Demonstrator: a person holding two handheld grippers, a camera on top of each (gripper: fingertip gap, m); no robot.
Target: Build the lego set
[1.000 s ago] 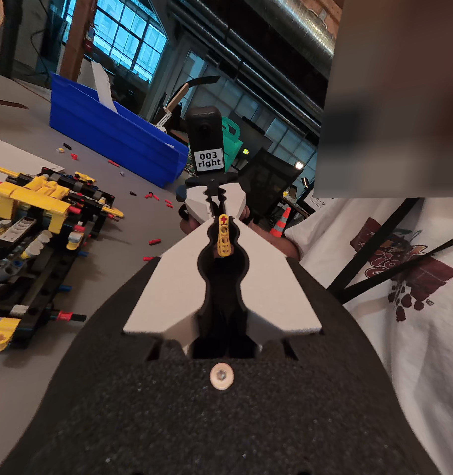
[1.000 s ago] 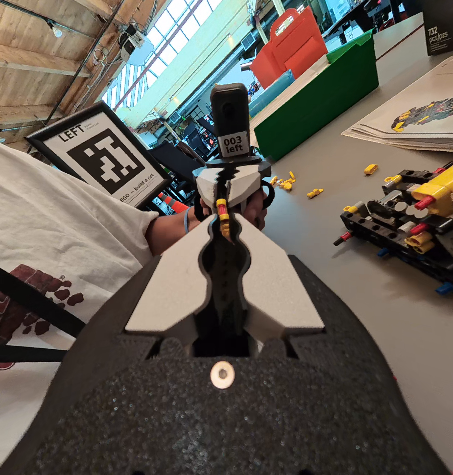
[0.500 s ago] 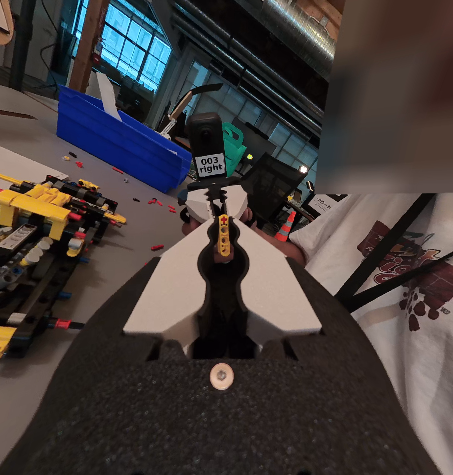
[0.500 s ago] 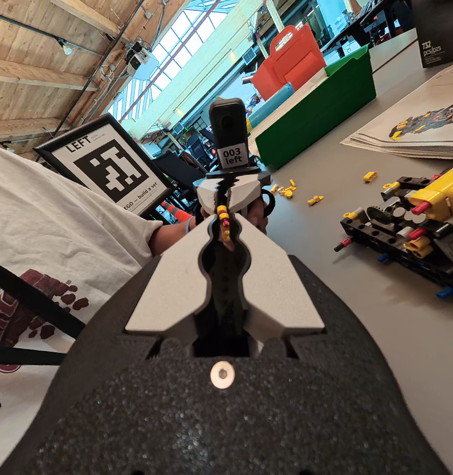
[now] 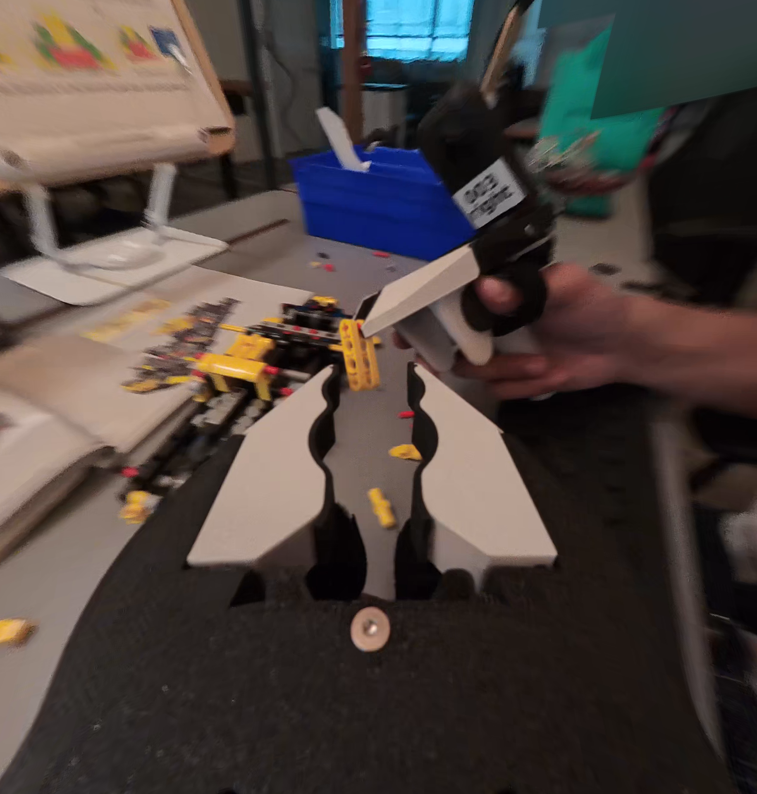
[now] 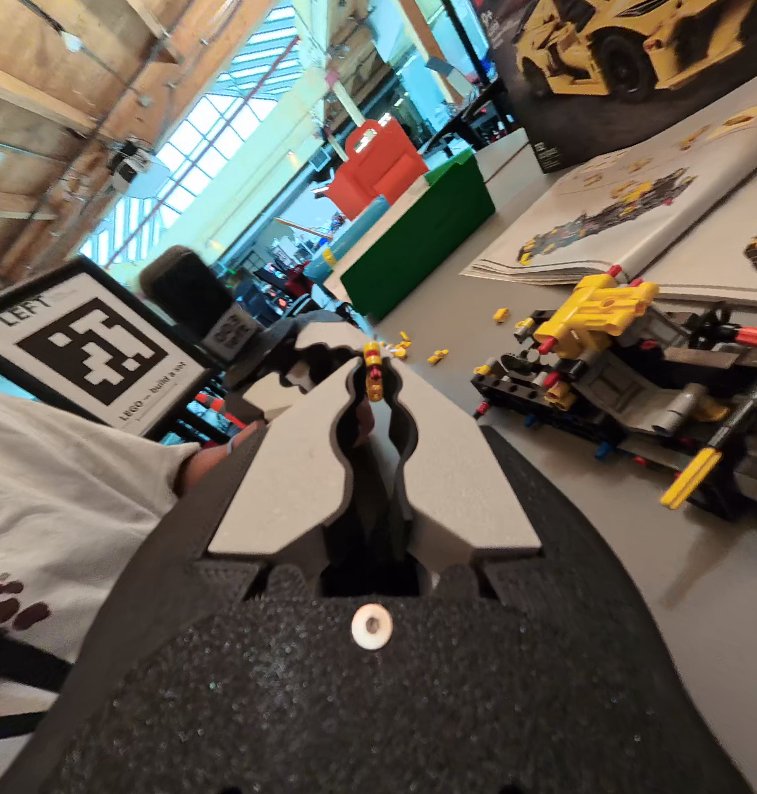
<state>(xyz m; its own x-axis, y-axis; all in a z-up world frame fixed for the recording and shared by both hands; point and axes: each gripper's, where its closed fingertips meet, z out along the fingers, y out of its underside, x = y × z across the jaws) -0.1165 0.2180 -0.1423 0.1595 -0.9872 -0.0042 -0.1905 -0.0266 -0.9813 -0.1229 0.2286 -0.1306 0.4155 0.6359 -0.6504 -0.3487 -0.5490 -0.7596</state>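
My left gripper [image 5: 371, 373] is open and empty, and grey table shows between its fingers. Just past its tips, my right gripper [image 5: 362, 321] comes in from the right and holds a short yellow beam [image 5: 360, 361] by its top end. In the right wrist view my right gripper [image 6: 374, 365] is shut on that yellow beam [image 6: 373, 373], which carries a red pin. The left gripper [image 6: 301, 365] shows just behind it to the left. The partly built black and yellow car [image 5: 256, 369] lies on the table left of the beam, and also shows in the right wrist view [image 6: 625, 378].
An open instruction booklet [image 5: 67, 386] lies left of the car and also shows in the right wrist view [image 6: 625, 223]. Behind stand a blue bin [image 5: 376, 206], a green bin [image 6: 415, 240] and the set's box [image 6: 625, 64]. Loose yellow pieces [image 5: 381, 513] lie on the table. A person's hand [image 5: 561, 326] holds the right gripper. The grippers are tip to tip, or close to it.
My left gripper has opened and let go of the yellow beam, then pulled back and swung toward the table. My right gripper keeps the beam and has tilted toward the car.
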